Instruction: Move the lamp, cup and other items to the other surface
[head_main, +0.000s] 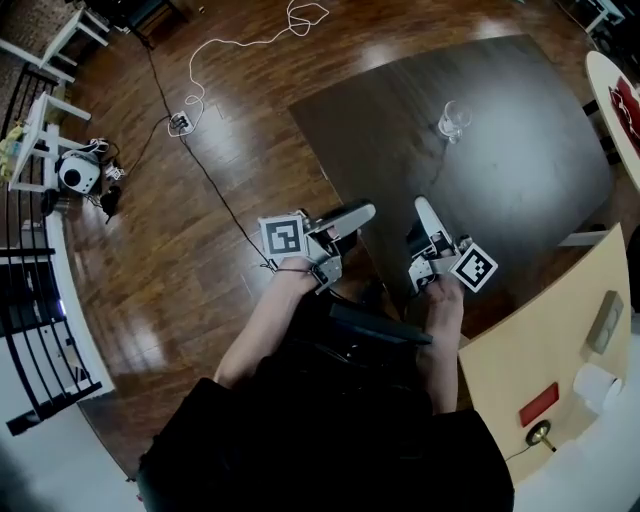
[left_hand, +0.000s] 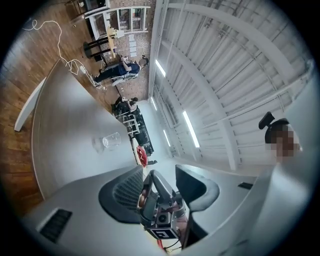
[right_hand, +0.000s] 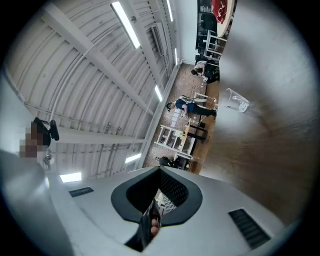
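A black railing (head_main: 30, 330) stands at the far left beside the wood floor (head_main: 170, 270). A white cable (head_main: 240, 45) loops over the floor to a power strip (head_main: 180, 122), and a black cable (head_main: 215, 190) runs from the strip toward the person.

The left hand-held gripper (head_main: 352, 218) is at the near edge of the dark desk (head_main: 520, 180), with its tip aimed to the right. Its jaws stand apart and grip nothing. In the left gripper view the other gripper shows in the gap beyond them. The right hand-held gripper (head_main: 424, 213) is just beside it, not touching, and points out over the desk. Its jaws are closed together with nothing between them.

The cup (head_main: 453, 120), clear glass, stands upright on the far part of the dark desk, well apart from both grippers.

To the right, a tan desk (head_main: 545, 350) carries a grey block (head_main: 604, 322), a white roll (head_main: 598, 385), a red block (head_main: 538, 404) and a small brass thing (head_main: 540, 432) with a thin wire; what the brass thing is cannot be told. At the top right the edge of a white table (head_main: 600, 75) bears a red thing (head_main: 627, 105).
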